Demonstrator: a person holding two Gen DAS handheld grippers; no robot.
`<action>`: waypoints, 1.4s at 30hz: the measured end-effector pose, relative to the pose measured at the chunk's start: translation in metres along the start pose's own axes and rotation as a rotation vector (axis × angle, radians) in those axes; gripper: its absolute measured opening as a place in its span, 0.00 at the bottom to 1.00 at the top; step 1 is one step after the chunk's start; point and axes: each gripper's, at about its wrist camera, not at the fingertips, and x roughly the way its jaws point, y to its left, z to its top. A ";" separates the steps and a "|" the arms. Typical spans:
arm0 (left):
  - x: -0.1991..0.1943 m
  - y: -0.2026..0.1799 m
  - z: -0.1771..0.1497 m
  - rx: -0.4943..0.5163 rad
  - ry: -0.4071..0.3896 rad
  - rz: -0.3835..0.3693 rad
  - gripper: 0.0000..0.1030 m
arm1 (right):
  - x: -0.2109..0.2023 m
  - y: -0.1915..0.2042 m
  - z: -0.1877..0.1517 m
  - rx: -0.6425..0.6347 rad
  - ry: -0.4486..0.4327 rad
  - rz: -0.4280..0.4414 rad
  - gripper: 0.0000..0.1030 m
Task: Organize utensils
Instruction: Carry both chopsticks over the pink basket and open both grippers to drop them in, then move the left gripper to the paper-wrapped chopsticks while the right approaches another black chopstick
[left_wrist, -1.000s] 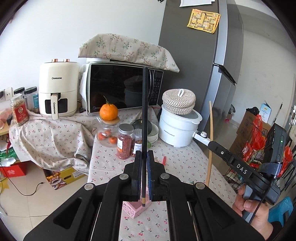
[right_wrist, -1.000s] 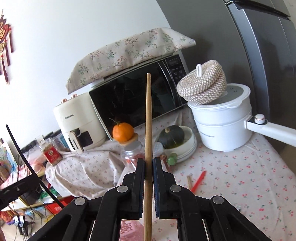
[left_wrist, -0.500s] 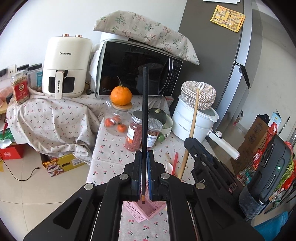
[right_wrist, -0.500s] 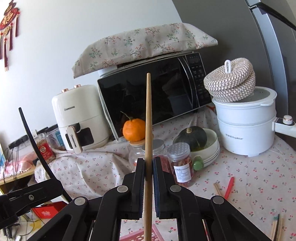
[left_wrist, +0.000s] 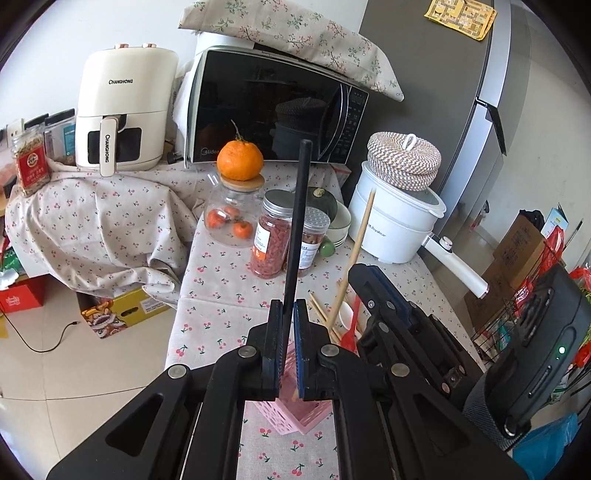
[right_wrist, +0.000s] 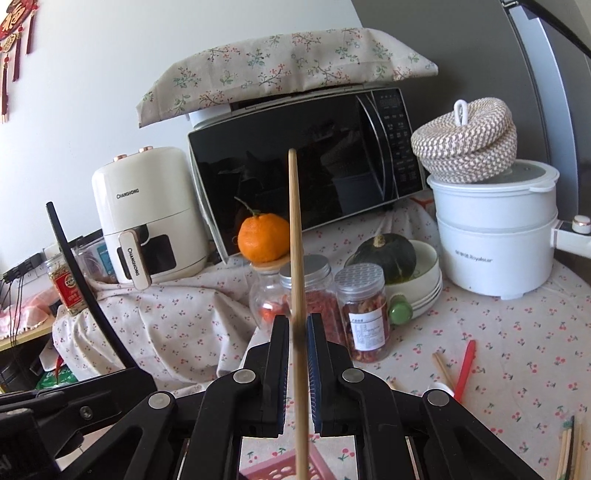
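My left gripper (left_wrist: 288, 317) has its jaws slightly apart around a black chopstick (left_wrist: 297, 229) that leans upright, its lower end over the pink slotted basket (left_wrist: 295, 413). My right gripper (right_wrist: 297, 328) has its jaws slightly apart around a wooden chopstick (right_wrist: 297, 266), which is blurred and reaches down toward the basket (right_wrist: 273, 470). The right gripper (left_wrist: 360, 275) and its chopstick (left_wrist: 354, 254) also show in the left wrist view. Loose chopsticks (right_wrist: 443, 369), a red utensil (right_wrist: 463, 369) and a white spoon (left_wrist: 345, 314) lie on the tablecloth.
Spice jars (left_wrist: 273, 236), a glass jar with an orange (left_wrist: 240, 162) on top, a bowl with a squash (right_wrist: 388, 253), a white pot (right_wrist: 498, 236), a microwave (left_wrist: 273, 107) and an air fryer (left_wrist: 122, 110) stand behind. More chopsticks (right_wrist: 569, 450) lie at the right.
Both grippers have dropped lower over the pink basket and their jaws have loosened. The black chopstick now leans, the wooden one slides down. The right gripper has come closer to the left.
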 end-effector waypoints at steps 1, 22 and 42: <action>-0.001 0.001 0.000 -0.003 0.005 0.001 0.06 | -0.004 0.000 0.000 -0.002 0.009 0.010 0.10; -0.020 -0.031 -0.033 0.048 0.116 -0.030 0.71 | -0.096 -0.094 0.024 -0.071 0.197 -0.049 0.86; 0.040 -0.120 -0.089 0.225 0.373 -0.075 0.87 | -0.038 -0.206 -0.054 -0.007 0.749 -0.259 0.92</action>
